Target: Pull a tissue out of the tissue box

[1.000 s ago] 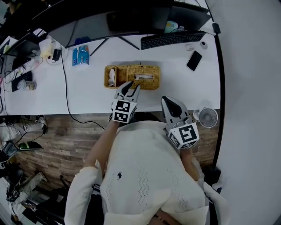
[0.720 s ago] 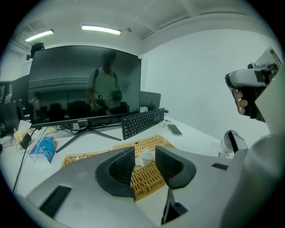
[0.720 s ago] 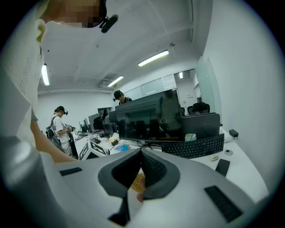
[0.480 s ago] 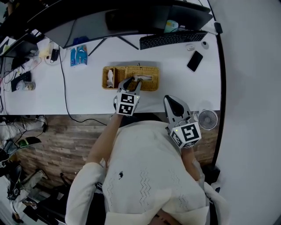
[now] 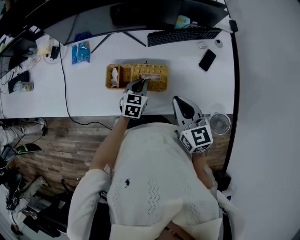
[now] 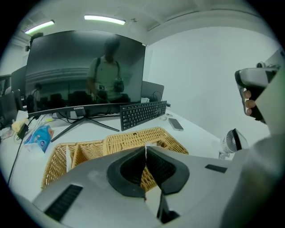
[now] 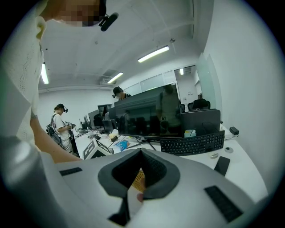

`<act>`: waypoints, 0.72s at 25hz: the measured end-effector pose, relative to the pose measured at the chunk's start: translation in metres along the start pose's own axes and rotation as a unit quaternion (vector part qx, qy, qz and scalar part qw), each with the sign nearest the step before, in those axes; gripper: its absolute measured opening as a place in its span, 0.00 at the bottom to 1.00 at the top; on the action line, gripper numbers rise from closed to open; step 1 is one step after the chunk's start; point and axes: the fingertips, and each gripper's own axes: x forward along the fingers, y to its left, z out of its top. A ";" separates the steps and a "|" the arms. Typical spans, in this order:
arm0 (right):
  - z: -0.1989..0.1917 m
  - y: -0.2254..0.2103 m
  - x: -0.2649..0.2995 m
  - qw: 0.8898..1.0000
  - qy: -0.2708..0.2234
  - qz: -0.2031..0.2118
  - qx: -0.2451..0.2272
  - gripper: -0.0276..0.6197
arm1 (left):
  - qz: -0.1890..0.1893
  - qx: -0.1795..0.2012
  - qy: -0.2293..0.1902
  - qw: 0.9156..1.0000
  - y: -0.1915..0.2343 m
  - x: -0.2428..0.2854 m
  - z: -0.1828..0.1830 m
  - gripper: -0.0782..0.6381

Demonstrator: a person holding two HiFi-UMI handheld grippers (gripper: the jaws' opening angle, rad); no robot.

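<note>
A woven wicker tissue box [image 5: 150, 78] lies mid-desk, a white tissue [image 5: 151, 76] poking from its top slot. My left gripper [image 5: 139, 83] hovers at the box's near edge, just left of the tissue, jaws shut with nothing seen between them. In the left gripper view the closed tips [image 6: 145, 149] cover the middle of the wicker box [image 6: 133, 139], hiding the tissue. My right gripper [image 5: 183, 107] hangs shut over the desk's front edge, to the right of the box. In the right gripper view its tips [image 7: 141, 150] meet.
A divided wicker section [image 5: 114, 77] at the box's left holds something white. Behind are a keyboard [image 5: 183, 35], a phone [image 5: 207, 59], a monitor [image 5: 140, 11] and a blue packet [image 5: 80, 51]. A small fan [image 5: 219, 123] stands at the front right corner. A black cable [image 5: 63, 79] crosses the desk's left.
The left gripper has moved forward from the desk's front edge up to the wicker box, and its jaws have gone from spread to shut. The right gripper has barely moved.
</note>
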 end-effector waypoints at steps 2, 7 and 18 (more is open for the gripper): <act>-0.001 0.002 0.000 1.000 0.000 0.000 0.002 0.04 | -0.008 0.000 -0.001 1.000 -0.005 -0.005 -0.001 0.13; -0.001 0.006 0.001 1.000 -0.003 0.001 0.004 0.04 | -0.013 -0.003 0.004 1.000 -0.009 -0.012 -0.010 0.13; -0.007 0.019 -0.004 1.000 -0.004 -0.001 0.002 0.04 | -0.012 0.009 -0.009 1.000 -0.011 -0.026 -0.010 0.13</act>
